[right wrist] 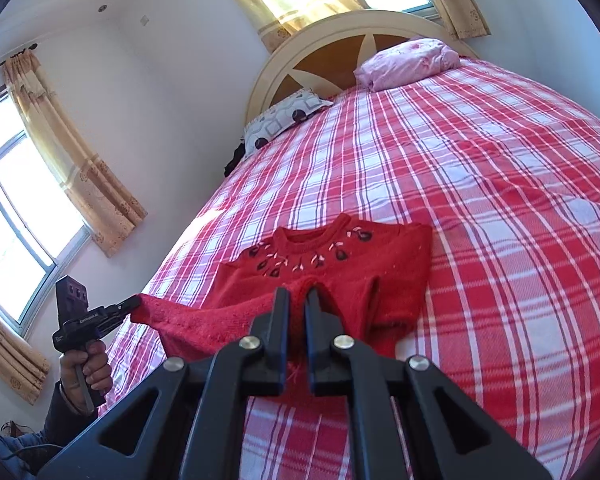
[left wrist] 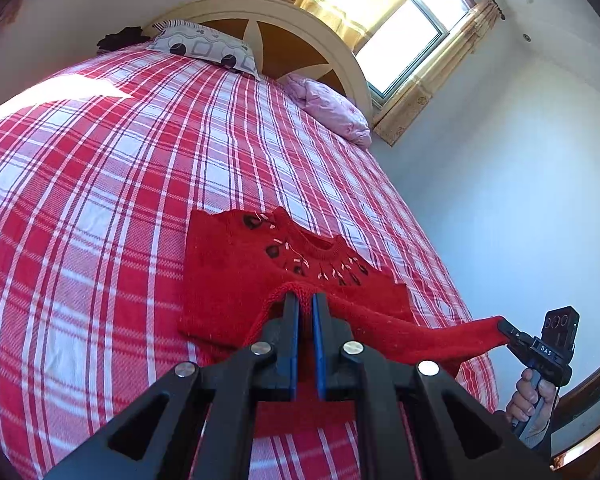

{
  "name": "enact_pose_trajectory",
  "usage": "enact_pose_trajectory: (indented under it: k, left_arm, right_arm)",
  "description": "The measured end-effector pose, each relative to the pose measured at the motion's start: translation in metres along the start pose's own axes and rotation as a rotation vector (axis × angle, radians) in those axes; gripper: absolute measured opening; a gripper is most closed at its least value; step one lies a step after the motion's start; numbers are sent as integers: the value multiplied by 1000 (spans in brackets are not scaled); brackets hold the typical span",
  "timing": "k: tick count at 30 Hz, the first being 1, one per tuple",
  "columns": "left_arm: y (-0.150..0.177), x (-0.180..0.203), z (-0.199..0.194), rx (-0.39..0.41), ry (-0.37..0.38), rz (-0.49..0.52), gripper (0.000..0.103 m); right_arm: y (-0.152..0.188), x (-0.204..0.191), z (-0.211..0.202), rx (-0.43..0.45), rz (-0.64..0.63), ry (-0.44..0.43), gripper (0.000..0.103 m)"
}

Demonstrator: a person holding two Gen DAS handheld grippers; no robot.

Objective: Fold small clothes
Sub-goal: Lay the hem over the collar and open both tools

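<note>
A small red sweater [right wrist: 340, 264] lies on the checked bedspread [left wrist: 100, 200] near the foot of the bed, neck toward the headboard [right wrist: 324, 56], its beaded collar facing up. Its upper half rests flat; the lower part is raised off the cover because both tools have hold of it.

The left gripper [left wrist: 305, 300] has its fingers pressed together on the knitted edge right in front of its camera, and the right gripper [right wrist: 298, 294] pinches the same kind of ribbed edge in its own view. Seen from across, each tool grips one end of a stretched red band: the right one at [left wrist: 508, 330], the left one at [right wrist: 130, 306]. The person's hand [left wrist: 530, 396] is wrapped round the right handle.

Holding two points well apart keeps that edge taut and straight, which I judge is the reason for the grip: a straight, tight edge can be carried over the flat part toward the collar and laid down evenly. If one side sagged, the fold would likely land crooked.

Two pillows [left wrist: 204, 46] sit at the headboard, well apart from the work.
</note>
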State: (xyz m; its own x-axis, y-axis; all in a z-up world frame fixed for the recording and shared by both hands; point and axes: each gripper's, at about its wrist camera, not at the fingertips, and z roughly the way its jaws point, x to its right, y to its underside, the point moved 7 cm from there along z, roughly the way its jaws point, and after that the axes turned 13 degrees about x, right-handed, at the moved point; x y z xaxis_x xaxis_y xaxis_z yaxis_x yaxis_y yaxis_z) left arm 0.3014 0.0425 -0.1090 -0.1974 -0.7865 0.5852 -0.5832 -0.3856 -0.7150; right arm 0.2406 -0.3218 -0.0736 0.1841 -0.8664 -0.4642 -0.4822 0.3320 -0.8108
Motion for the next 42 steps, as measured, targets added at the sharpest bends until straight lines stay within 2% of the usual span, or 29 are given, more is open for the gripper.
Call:
enact_pose_trajectory:
  k: [13, 23, 34, 39, 42]
  left_arm:
    - [-29, -26, 68, -37, -36, -43, 6]
    - [-25, -57, 133, -120, -72, -102, 6]
    - [-26, -75, 167, -158, -80, -138, 6]
    - [-31, -91, 174, -142, -88, -219, 7]
    - [-39, -95, 173, -111, -109, -216, 7]
  right_arm:
    - [-26, 24, 65, -40, 21, 52, 10]
    - [-31, 69, 141, -118, 82, 123, 10]
    - [-24, 102, 190, -183, 95, 182, 10]
    - [-19, 126, 212, -204, 151, 215, 10]
    - [-21, 136, 223, -207, 127, 244, 13]
